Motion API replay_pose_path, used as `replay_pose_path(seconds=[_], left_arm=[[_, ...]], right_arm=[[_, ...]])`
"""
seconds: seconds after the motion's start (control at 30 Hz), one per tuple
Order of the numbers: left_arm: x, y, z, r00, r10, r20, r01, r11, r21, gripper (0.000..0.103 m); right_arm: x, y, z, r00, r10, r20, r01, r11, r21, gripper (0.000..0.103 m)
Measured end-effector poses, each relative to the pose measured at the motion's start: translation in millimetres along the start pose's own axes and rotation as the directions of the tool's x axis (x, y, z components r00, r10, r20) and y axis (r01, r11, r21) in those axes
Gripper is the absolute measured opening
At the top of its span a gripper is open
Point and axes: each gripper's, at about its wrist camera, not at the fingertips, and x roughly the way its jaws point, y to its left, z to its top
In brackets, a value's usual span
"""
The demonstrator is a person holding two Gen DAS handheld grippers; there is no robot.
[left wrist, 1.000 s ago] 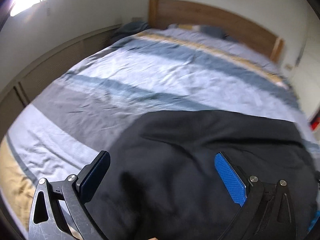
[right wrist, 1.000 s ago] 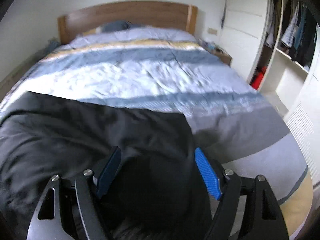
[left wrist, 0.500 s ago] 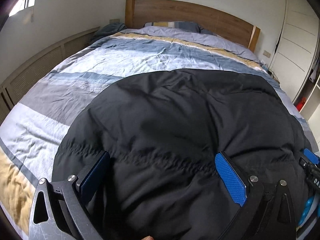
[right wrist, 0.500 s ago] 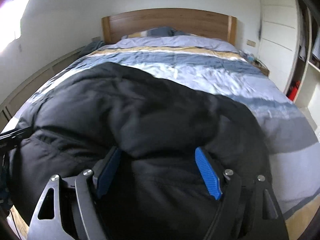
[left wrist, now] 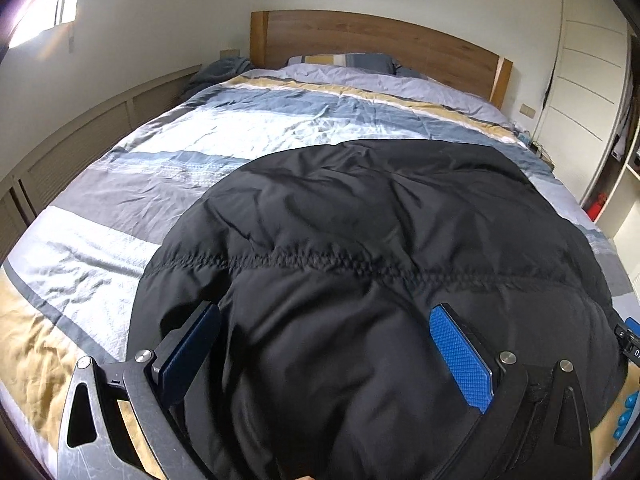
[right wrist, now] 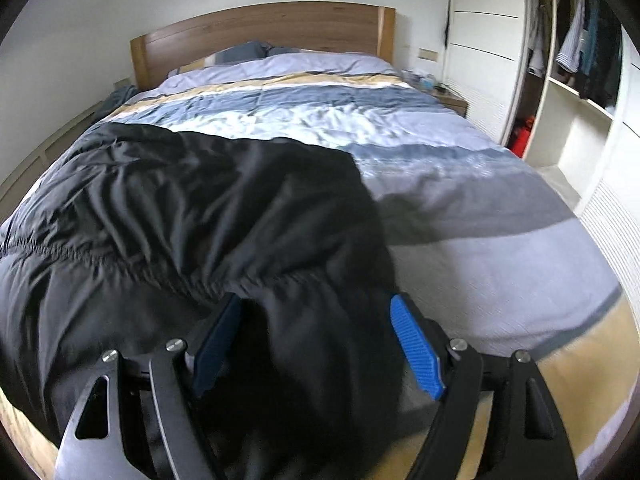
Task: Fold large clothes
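My left tongs [left wrist: 325,340] stand wide apart with the black coat [left wrist: 360,240] bunched between the blue pads [left wrist: 460,356], and my right tongs [right wrist: 316,340] gape just as wide over a fold of the same coat; whether either really grips the cloth I cannot tell. The coat spreads from 6 o'clock toward 12 across the striped quilt [left wrist: 248,128], with the wooden headboard [left wrist: 360,36] beyond at 12 and the open wardrobe [right wrist: 576,80] at 2 in the right view

Black jacket [left wrist: 360,240]: matt, quilted cloth with a puckered seam. Striped duvet [left wrist: 120,208]: crinkled woven cloth. Headboard [left wrist: 360,40], at 12 o'clock: smooth wood. Left gripper [left wrist: 324,344] and right gripper [right wrist: 316,340]: matt black frames, bright metal screws, textured blue pads [left wrist: 460,360].
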Motion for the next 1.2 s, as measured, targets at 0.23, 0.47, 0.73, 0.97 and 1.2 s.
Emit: replay_pose_path(seconds=[0.23,0.47,0.73,0.97,1.2], left_arm=[[-41.6,-1.2,-21.5,0.999,-0.008,0.036,0.007,0.999,0.045,0.102],[-86.4,-3.1,-47.9,0.998,-0.02,0.061,0.015,0.996,0.087,0.103],[-129.6,9.3,-97.7,0.999,-0.019,0.049,0.013,0.993,0.115,0.102],[-153.0,25.4,-132.6,1.0,-0.022,0.017,0.02,0.994,0.105,0.102],[-174.8,38.2,-154.5,1.0,-0.011,0.017,0.01,0.995,0.095,0.103]], right_arm=[[-46.7,7.2,-32.0,1.0,-0.012,0.004,0.012,0.999,-0.045,0.076],[-92.4,30.6,-64.7,1.0,0.0,0.013,0.001,0.994,-0.113,0.076],[-142.7,49.6,-98.4,0.999,0.026,0.038,-0.019,0.984,-0.175,0.076],[-179.9,48.0,-127.8,0.998,0.03,0.047,-0.023,0.989,-0.144,0.076],[-207.8,39.1,-146.4,0.998,0.017,0.061,-0.01,0.993,-0.121,0.076]])
